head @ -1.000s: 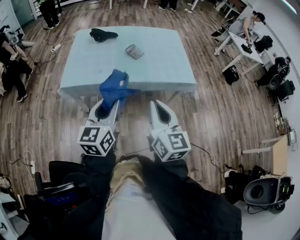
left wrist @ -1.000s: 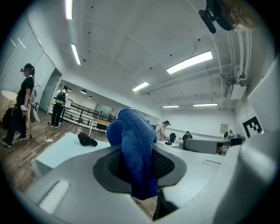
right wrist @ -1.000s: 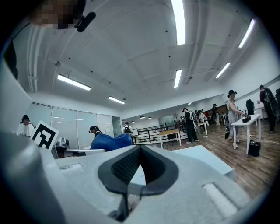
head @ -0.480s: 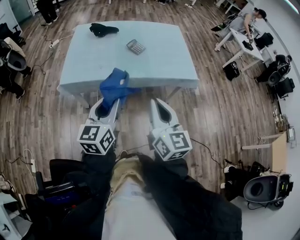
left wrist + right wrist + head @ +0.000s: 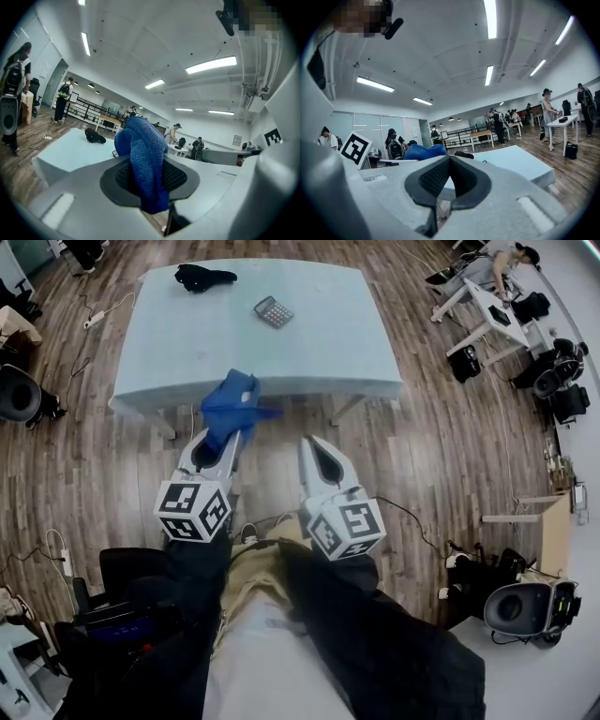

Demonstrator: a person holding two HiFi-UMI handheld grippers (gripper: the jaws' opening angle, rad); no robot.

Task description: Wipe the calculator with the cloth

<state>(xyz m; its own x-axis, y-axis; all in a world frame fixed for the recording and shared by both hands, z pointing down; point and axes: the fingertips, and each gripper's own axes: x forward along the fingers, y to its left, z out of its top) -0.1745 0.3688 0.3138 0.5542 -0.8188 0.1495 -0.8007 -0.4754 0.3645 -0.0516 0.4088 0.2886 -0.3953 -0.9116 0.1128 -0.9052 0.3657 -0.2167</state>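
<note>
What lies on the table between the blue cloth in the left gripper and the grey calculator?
Nothing: in the head view only bare pale blue tabletop separates the blue cloth from the grey calculator.

Pale blue surface (image 5: 187,348) on a dark wood-plank floor (image 5: 441,460); white desks (image 5: 487,304) to its right, strip lights (image 5: 211,64) on the white ceiling (image 5: 154,42) above.

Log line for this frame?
left tongs: shut on cloth | right tongs: shut, empty | calculator: on table, untouched | stage: wiping not begun
</note>
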